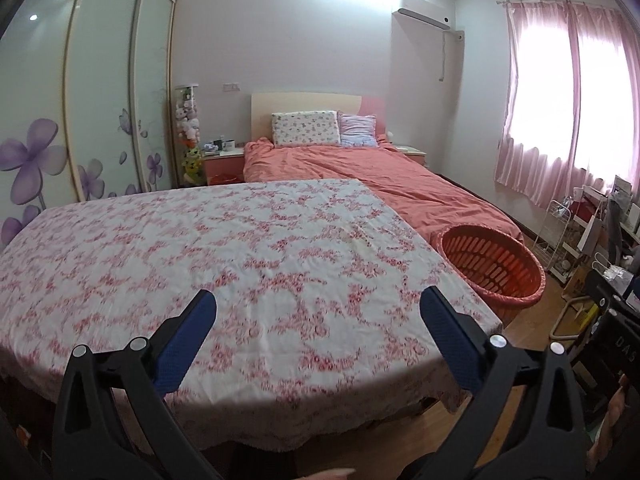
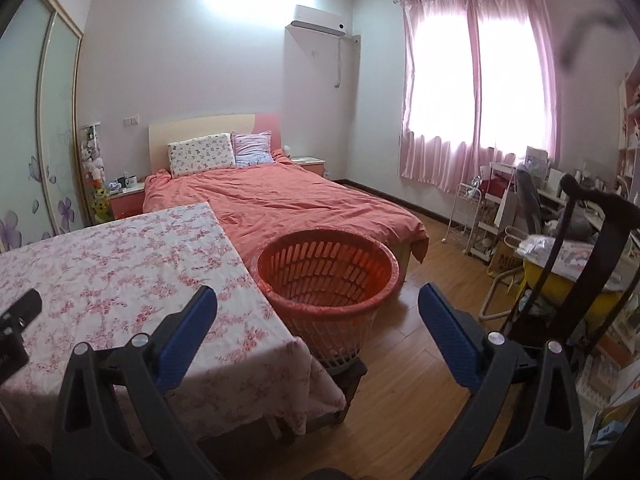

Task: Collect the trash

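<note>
Beside the orange basket (image 2: 328,276) stands the surface (image 1: 224,248), covered by a white cloth with a red flower print, and every other place here is told from that basket. In the right wrist view the basket stands just beside the near right corner of the surface, touching or nearly touching the hanging cloth, on what looks like a low dark stool, though the view under it is too dim to be sure. Its slatted wall shows clearly, but its bottom is hidden from both views, so whether any trash lies in it cannot be told.

The right tool (image 2: 318,302) hangs in front of the basket with its blue fingers (image 2: 448,340) spread wide and nothing between them; the basket shows in the gap. The left tool (image 1: 318,304) hangs to the left of the basket, over the near part of the flowered cloth, likewise released, its fingers (image 1: 188,344) wide apart and gripping nothing. A dark part of that left tool also shows at the left edge of the right wrist view.

Behind the basket lies a bed (image 2: 288,204) with an orange cover and two pillows against a pale headboard. To the right of the basket is bare wooden floor (image 2: 404,344), and further right a cluttered desk with a white wire rack (image 2: 466,216) beside it. Above those, pink curtains (image 2: 472,92) hang before a bright window.
</note>
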